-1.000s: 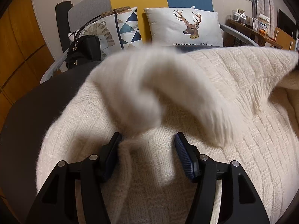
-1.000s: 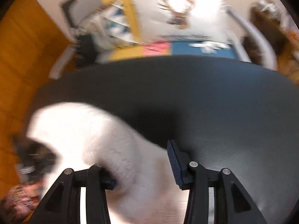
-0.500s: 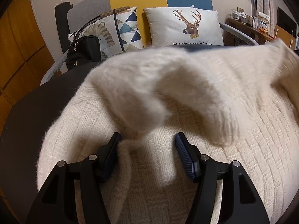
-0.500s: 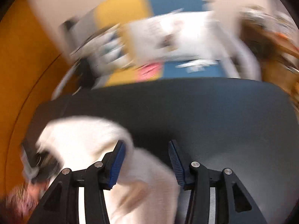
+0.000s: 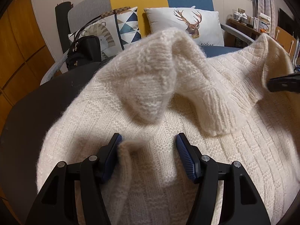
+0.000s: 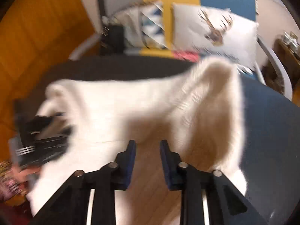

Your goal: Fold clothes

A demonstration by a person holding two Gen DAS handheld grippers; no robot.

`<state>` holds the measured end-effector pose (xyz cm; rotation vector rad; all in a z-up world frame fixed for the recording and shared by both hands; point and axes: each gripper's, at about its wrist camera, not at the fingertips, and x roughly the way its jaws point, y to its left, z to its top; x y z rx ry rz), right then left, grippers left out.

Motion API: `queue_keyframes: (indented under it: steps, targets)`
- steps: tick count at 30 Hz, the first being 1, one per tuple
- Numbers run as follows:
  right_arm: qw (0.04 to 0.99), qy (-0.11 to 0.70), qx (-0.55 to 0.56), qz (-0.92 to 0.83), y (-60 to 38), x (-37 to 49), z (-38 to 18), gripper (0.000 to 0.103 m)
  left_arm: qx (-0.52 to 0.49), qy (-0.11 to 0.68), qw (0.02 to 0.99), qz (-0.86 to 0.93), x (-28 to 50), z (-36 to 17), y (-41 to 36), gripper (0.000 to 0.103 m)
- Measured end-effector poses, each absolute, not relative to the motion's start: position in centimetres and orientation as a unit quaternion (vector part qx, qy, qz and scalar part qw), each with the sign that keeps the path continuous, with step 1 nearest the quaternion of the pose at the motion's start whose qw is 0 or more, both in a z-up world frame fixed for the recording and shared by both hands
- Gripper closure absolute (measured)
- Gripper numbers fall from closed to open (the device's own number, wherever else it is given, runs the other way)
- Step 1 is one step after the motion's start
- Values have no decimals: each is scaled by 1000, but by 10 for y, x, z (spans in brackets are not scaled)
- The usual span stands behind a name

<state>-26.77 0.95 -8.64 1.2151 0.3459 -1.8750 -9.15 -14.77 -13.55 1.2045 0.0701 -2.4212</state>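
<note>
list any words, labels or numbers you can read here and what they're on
"ticket": on the deer pillow, last word of a printed line whose start is hidden behind the cream sweater.
Items on the side shelf: too small to read.
Right wrist view: too blurred to read anything.

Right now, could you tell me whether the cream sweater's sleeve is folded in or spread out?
Folded in. The sleeve lies across the sweater body, its ribbed cuff resting on the knit rather than out on the dark table.
</note>
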Motion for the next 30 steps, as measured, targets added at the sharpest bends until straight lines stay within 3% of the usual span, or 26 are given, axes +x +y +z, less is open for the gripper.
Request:
queue_keyframes:
  steps: [8, 15, 20, 26, 30]
  targets:
    - [472, 71, 521, -708, -44, -298, -102, 79, 435, 4, 225, -872, -96, -138, -145, 39]
    - [423, -86, 496, -754, -89, -377, -80, 76, 433, 5, 225, -873, -99, -139, -147, 37]
    - [372, -29, 514, -773, -89, -397, -91, 73, 433, 1, 227, -872, -101, -140, -147, 36]
    - [381, -105, 520, -757, -1, -389, -67, 73, 433, -2, 227, -872, -104, -138, -147, 36]
    - [392, -31, 483, -782, 62, -350, -29, 70, 434, -2, 227, -872, -105, -137, -147, 36]
